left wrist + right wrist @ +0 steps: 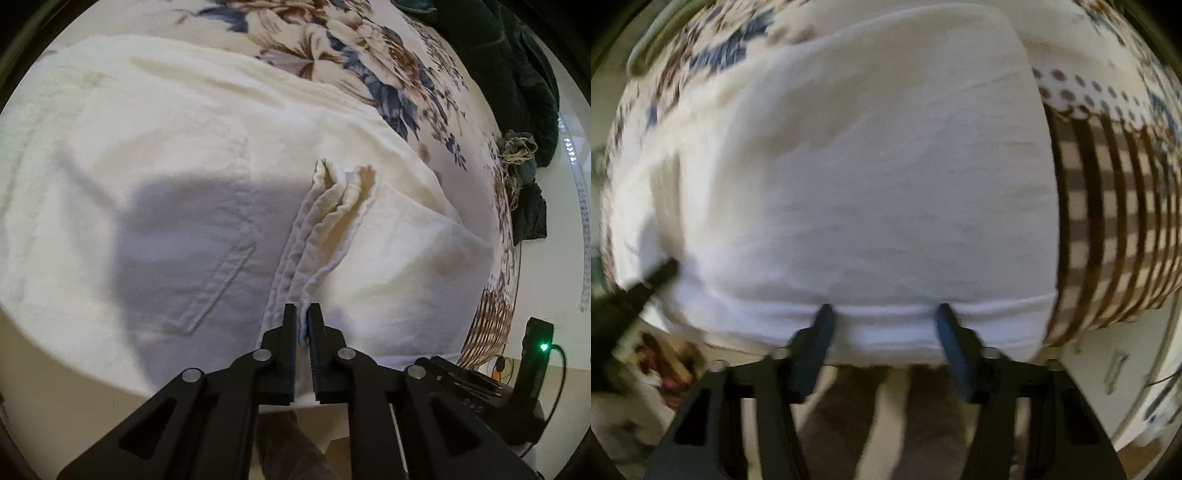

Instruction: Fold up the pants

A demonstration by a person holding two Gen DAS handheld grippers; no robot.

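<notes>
The pants lie spread on the bedspread, near its edge. They look light, soft and limp, so a hold on the thick hem should be best. The left gripper points steeply down and pinches a bunched hem. The right gripper, also pointing down, stands spread at the near hem, gripping nothing.
</notes>
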